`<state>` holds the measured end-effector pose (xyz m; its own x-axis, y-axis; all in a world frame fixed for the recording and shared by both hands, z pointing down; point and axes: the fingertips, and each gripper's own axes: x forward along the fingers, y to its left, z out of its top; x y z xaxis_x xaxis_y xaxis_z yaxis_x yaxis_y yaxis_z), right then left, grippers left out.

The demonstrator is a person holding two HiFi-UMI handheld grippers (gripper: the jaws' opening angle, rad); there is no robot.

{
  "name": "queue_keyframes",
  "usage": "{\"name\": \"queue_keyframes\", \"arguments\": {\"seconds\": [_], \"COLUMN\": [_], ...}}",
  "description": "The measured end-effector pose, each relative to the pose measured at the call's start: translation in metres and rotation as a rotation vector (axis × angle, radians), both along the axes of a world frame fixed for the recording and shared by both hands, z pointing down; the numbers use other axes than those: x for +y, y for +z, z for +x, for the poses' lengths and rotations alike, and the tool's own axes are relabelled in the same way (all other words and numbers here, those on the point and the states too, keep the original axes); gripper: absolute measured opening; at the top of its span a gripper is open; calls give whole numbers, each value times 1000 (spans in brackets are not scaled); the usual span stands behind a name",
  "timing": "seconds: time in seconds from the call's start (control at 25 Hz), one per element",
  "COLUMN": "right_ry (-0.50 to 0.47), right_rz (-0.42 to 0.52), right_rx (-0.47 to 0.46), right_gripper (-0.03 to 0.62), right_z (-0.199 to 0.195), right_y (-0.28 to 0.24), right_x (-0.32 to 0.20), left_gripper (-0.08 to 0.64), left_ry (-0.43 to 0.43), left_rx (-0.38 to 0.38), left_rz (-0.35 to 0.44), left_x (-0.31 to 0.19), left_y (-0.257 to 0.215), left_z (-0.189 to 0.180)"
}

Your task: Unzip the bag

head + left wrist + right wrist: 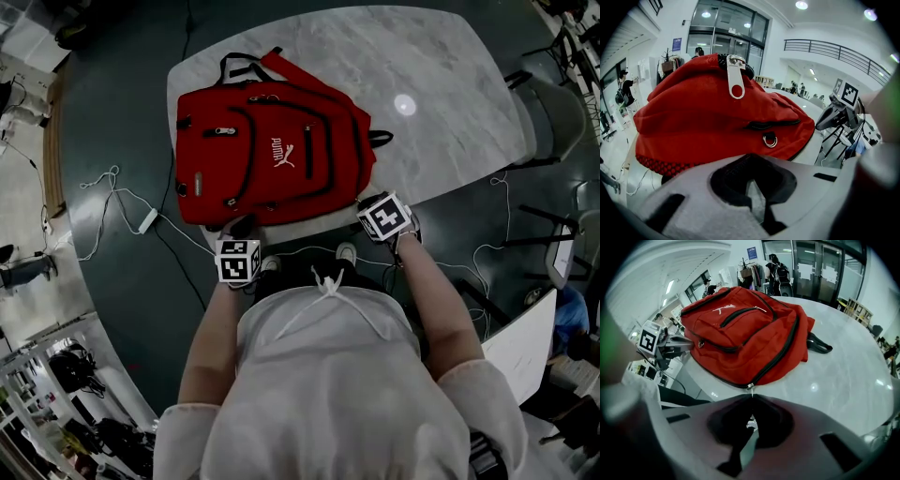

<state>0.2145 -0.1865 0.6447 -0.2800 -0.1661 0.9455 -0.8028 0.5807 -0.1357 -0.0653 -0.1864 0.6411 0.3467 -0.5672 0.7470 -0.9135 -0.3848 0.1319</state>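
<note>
Lying flat on the pale marble tabletop [450, 84], the red bag [272, 155] sits toward the near left corner with its front face up. Its white logo [283, 155] shows in the middle, and its carry straps [244, 64] trail off the far end. A person in a white top stands at the near edge with a tool in each hand, both brought up to the bag's near side. The right hand-held gripper [364, 203] is at the bag's near right corner. In its own view the jaws are pressed together on the thin zipper pull [749, 389], which hangs from the slider at that corner. From there the black zipper track runs away along the bag's right side, and it looks closed. The left hand-held gripper [240, 228] is at the near left part of the bag. Its jaws are closed together with nothing between them, and the red fabric rises just beyond their tips. From that side a large metal zipper tab [736, 79] hangs over the bag's upper ridge, and a small metal ring [769, 139] sits lower down beside a dark pocket slit. A white cable [122, 202] lies on the dark floor to the left of the tabletop.
</note>
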Motion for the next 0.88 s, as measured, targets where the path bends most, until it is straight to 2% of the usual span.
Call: {"name": "queue_keyframes", "arguments": {"seconds": [0.32, 0.48, 0.68, 0.72, 0.76, 0.88], "right_ry": [21, 80, 115, 132, 149, 176], "right_rz": [1, 24, 66, 76, 89, 134], "right_rx": [-5, -30, -3, -7, -10, -18], "right_gripper": [28, 29, 32, 51, 97, 109], "right_z": [10, 5, 2, 2, 3, -1], "right_y": [-1, 4, 6, 4, 1, -13], "right_x": [-12, -8, -5, -6, -7, -10], "left_gripper": [20, 20, 20, 20, 20, 21], "left_ry": [-10, -17, -29, -32, -35, -19], "left_rx": [-10, -22, -19, -11, -1, 13], "left_rz": [20, 20, 9, 2, -9, -45], "left_x": [-4, -2, -1, -1, 0, 3], "left_y": [-1, 1, 2, 2, 2, 0], "left_z": [2, 0, 1, 2, 2, 4]}}
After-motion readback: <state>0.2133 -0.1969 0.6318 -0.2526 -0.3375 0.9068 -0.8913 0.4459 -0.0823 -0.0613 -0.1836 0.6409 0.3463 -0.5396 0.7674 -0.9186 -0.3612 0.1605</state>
